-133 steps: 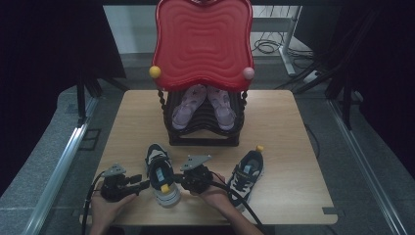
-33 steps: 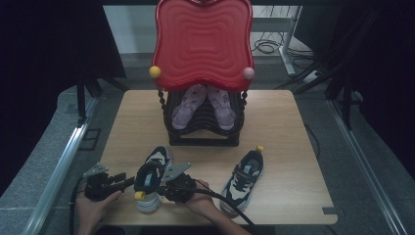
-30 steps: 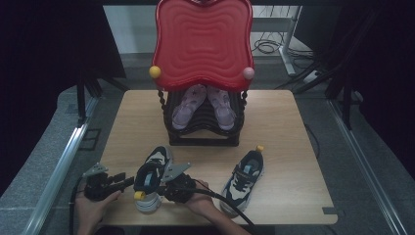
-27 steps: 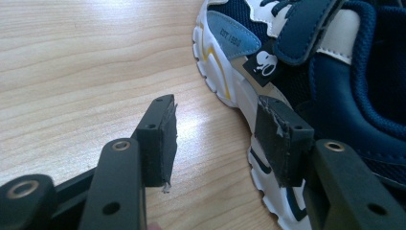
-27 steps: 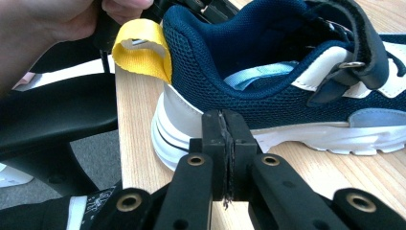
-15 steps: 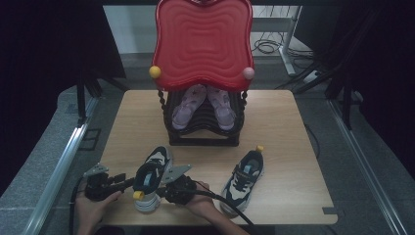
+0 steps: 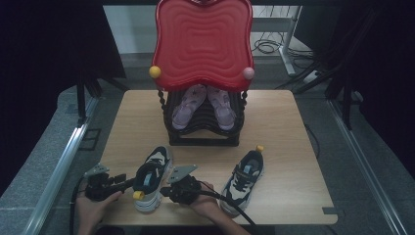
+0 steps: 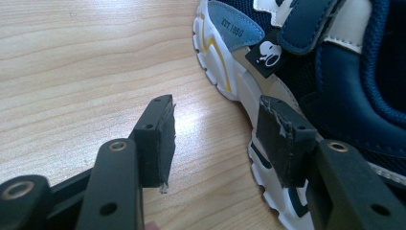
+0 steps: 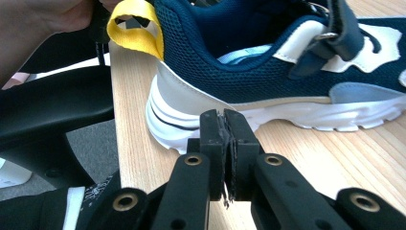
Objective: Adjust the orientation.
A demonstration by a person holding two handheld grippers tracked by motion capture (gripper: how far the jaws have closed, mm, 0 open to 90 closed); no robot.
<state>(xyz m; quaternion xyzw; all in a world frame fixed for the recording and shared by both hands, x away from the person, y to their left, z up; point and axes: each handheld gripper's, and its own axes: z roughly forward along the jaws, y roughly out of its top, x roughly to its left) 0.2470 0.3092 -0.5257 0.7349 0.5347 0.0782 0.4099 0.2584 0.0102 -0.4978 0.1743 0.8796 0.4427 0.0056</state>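
Observation:
A navy and white shoe (image 7: 152, 175) with a yellow heel loop (image 7: 138, 195) lies near the table's front edge, toe pointing away and slightly right. My left gripper (image 7: 128, 184) is at its left side, open. In the left gripper view its jaws (image 8: 218, 136) straddle bare wood, and one fingertip (image 8: 282, 139) stands in front of the white sole (image 8: 239, 91). My right gripper (image 7: 165, 190) is at the shoe's right side near the heel, shut and empty. The right gripper view has the closed tips (image 9: 225, 139) close to the sole (image 9: 191, 129); contact is unclear. The matching shoe (image 7: 243, 181) lies farther right.
A black shoe rack (image 7: 203, 132) stands mid-table and holds a pink pair (image 7: 203, 105). A red wavy tray (image 7: 203, 44) stands upright on top of it. The wooden table (image 7: 293, 127) has its front edge just behind my hands. Cables trail from both grippers.
Since the oldest frame both grippers and the shoe between them have shifted left, and the shoe has turned its toe rightward. Over the last second nothing has visibly moved.

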